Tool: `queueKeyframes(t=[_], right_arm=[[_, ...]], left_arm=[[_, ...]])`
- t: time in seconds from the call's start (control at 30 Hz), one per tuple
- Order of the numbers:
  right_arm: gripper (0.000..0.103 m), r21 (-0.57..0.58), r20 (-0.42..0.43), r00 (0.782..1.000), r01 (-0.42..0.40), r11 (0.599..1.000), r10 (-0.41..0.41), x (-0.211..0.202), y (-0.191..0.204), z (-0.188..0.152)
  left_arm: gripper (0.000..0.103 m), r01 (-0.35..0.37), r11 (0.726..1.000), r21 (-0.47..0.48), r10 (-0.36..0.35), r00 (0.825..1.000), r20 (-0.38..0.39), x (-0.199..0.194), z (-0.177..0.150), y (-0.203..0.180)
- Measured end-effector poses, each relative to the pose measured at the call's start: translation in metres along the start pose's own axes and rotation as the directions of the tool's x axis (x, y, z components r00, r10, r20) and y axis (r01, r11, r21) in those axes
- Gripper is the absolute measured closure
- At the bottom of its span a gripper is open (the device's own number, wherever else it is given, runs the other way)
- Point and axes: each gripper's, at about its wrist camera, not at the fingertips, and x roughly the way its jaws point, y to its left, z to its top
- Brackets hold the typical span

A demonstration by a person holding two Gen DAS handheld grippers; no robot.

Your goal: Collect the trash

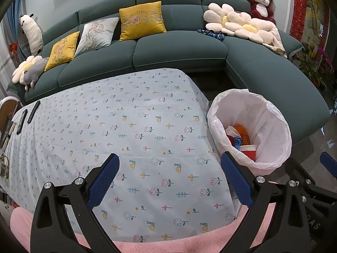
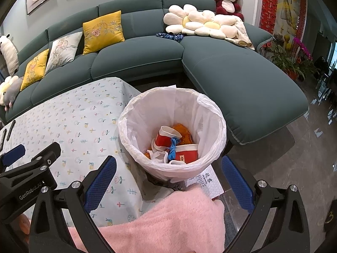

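Observation:
A trash bin lined with a white bag [image 2: 134, 126] stands on the floor at the right end of the table; it also shows in the left wrist view [image 1: 273, 113]. Inside lie red paper cups [image 2: 187, 150], orange peel [image 2: 183, 129], a blue scrap [image 2: 173, 147] and white tissue [image 2: 158, 155]. My left gripper [image 1: 170, 181] is open and empty over the flowered tablecloth [image 1: 126, 126]. My right gripper [image 2: 168, 181] is open and empty just in front of the bin, above the pink cloth [image 2: 168, 221].
Two dark remote controls [image 1: 27, 116] lie at the table's far left edge. A green sofa [image 1: 179, 48] with cushions and plush toys runs behind the table and bin. A printed paper [image 2: 205, 184] lies by the bin's base. Potted plants [image 2: 290, 59] stand at the right.

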Motion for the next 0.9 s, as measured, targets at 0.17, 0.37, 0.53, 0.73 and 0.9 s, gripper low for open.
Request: queueKeyframes(t=[0.17,0.37,0.53,0.73,0.9], right_arm=[[0.007,-0.005,-0.006,1.0,0.005,1.0,-0.005,0.0015,0.0,0.0019],[0.007,-0.002,-0.015,1.0,0.006,1.0,-0.006,0.0055,-0.0012,0.0039],[0.007,-0.001,-0.015,1.0,0.007,1.0,-0.007,0.0059,-0.002,0.0025],[0.007,-0.002,-0.014,1.0,0.007,1.0,-0.007,0.006,-0.0021,0.0026],[0.007,-0.001,-0.015,1.0,0.007,1.0,-0.007,0.0061,-0.0021,0.0026]], left_arm=[[0.011,-0.005,1.0,0.002,0.005,1.0,-0.003,0.0012,-0.0008,-0.0008],[0.011,-0.001,1.0,0.001,0.001,1.0,-0.01,0.002,-0.0017,-0.0015],[0.011,-0.002,1.0,0.006,0.002,1.0,-0.012,0.0025,-0.0021,-0.0021],[0.011,0.001,1.0,0.011,0.0,1.0,-0.013,0.0034,-0.0026,-0.0023],[0.011,-0.001,1.0,0.013,0.001,1.0,-0.015,0.0035,-0.0029,-0.0023]])
